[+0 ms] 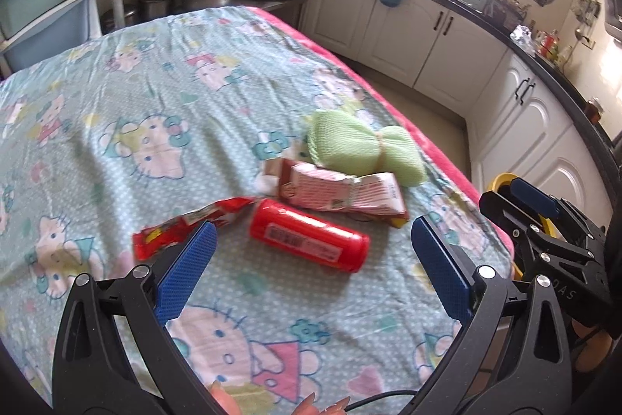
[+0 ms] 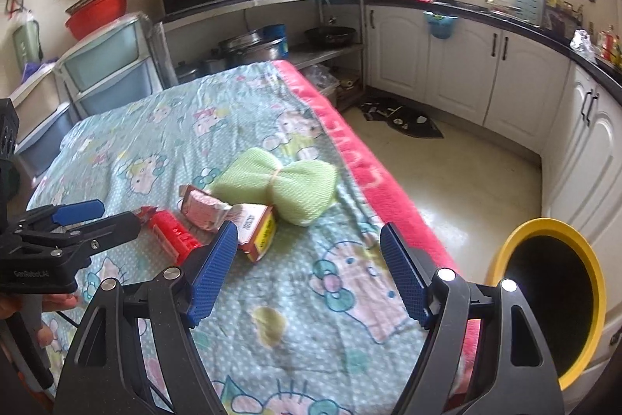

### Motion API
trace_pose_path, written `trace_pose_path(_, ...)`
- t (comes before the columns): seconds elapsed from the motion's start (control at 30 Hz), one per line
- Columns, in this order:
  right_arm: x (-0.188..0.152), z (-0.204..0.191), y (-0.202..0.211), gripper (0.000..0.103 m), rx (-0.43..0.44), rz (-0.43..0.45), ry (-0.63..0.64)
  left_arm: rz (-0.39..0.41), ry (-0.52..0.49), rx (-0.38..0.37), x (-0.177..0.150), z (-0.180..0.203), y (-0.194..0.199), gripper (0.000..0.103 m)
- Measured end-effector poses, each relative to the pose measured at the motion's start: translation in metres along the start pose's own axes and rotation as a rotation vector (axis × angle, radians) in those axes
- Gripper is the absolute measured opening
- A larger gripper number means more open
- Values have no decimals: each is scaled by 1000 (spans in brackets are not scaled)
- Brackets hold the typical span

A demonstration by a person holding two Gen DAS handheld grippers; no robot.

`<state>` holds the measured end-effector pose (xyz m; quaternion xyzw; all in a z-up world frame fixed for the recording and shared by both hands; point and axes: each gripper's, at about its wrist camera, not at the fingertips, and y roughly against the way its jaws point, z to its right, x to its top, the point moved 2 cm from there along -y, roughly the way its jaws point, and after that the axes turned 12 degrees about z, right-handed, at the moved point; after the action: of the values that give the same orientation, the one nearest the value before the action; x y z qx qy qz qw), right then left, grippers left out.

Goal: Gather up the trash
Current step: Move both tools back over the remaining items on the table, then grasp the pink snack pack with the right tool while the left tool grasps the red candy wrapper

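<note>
Standing apart and holding nothing, the jaws of the left gripper [image 1: 313, 261] framed the red cylinder [image 1: 309, 240] at lower centre of the left wrist view, while those of the right gripper [image 2: 309, 269] were likewise apart over bare cloth at lower centre of its own view.

Trash lay clustered mid-table on the cartoon-cat tablecloth [image 1: 116, 127]: the cylinder on its side, a red wrapper [image 1: 186, 225] just left of it with its near end hidden behind the left blue pad, a pink carton [image 1: 338, 191] touching the cylinder's far side, and a green mesh bundle [image 1: 361, 150] resting against the carton. The yellow-rimmed bin [image 2: 548, 302] stood on the floor at lower right of the right wrist view, off the table's pink edge.

Risks, as judged:
- The cylinder could roll away if the pads closed across its round flank off-centre.
- A low approach could pinch the loose cloth (it was already wrinkled) and drag the whole cluster.
- The flat wrapper offered little to bite and could slip out.
- Both grippers sat near each other, so a collision was possible.

Legible writing was scant: a barcode label on the cylinder, unreadable; "GenRobot.AI" on the left gripper body in the right wrist view; carton print too blurred.
</note>
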<state>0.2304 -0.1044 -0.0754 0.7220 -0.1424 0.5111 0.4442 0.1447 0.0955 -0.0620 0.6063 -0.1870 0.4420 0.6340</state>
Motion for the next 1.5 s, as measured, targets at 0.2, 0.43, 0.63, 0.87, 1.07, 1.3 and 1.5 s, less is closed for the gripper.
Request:
trace_pose_path(0.2, -5, -17, -18, 73, 41, -38, 41, -11, 26, 42, -4, -23, 1, 92)
trace_pose_path(0.43, -8, -39, -44, 73, 108, -94, 119, -24, 48, 96, -4, -53, -3, 92)
trace_pose_path(0.63, -14, -46, -64, 73, 126, -140, 129, -59, 63, 124, -10, -78, -16, 92)
trace_pose_path(0.87, -6, -57, -76, 73, 153, -153, 198, -97, 55, 131, -14, -98, -30, 92)
trace_pose_path(1.07, -3, -75, -91, 72, 198, -196, 332, -120, 27, 108, -16, -105, -42, 92)
trace_pose_path(1.3, -10, -86, -116, 61, 207, -313, 467, -139, -23, 93, -17, -105, -52, 92)
trace_pose_path(1.5, -8, -88, -124, 59, 232, -388, 476, -140, -53, 71, -15, -101, -55, 83)
